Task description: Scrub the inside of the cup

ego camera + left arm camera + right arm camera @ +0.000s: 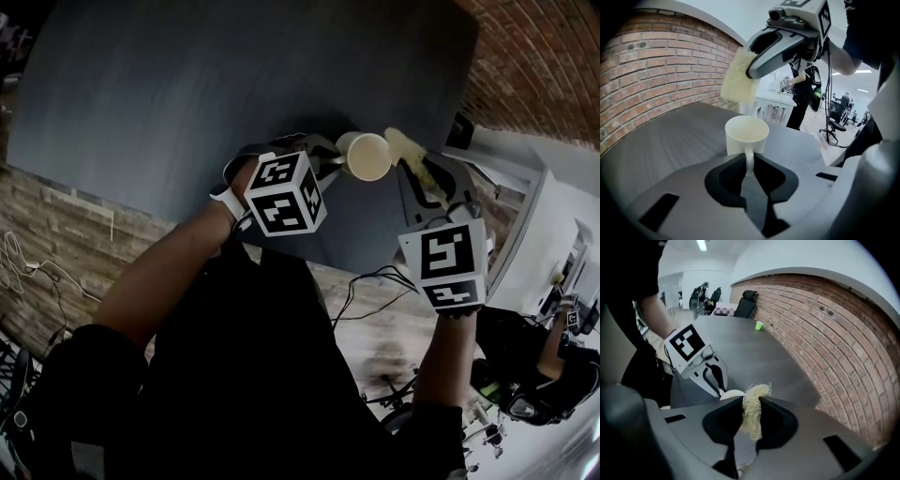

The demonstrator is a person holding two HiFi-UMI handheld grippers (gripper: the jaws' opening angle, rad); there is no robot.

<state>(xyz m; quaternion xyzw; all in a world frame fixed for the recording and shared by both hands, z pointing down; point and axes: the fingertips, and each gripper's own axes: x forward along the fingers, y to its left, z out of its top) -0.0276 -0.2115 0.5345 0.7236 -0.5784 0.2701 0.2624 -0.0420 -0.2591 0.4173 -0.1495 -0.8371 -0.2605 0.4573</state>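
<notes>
A cream cup [366, 157] is held just over the dark table [187, 94], tipped toward me. My left gripper [749, 161] is shut on the cup's handle [749, 159], and the cup [746, 135] looks empty inside. My right gripper [751, 404] is shut on a pale fibrous scrubber [752, 416]. That scrubber [738, 82] hangs above and slightly left of the cup's mouth, apart from it. In the head view the scrubber [415, 159] is just right of the cup. From the right gripper view only part of the cup's rim [731, 393] shows behind the jaws.
A brick wall [825, 333] runs along the table's far side. A small green cup [759, 325] stands far down the table. A white desk [553, 234] and cables [375, 281] lie to the right of the table's near edge. People and office chairs are in the background.
</notes>
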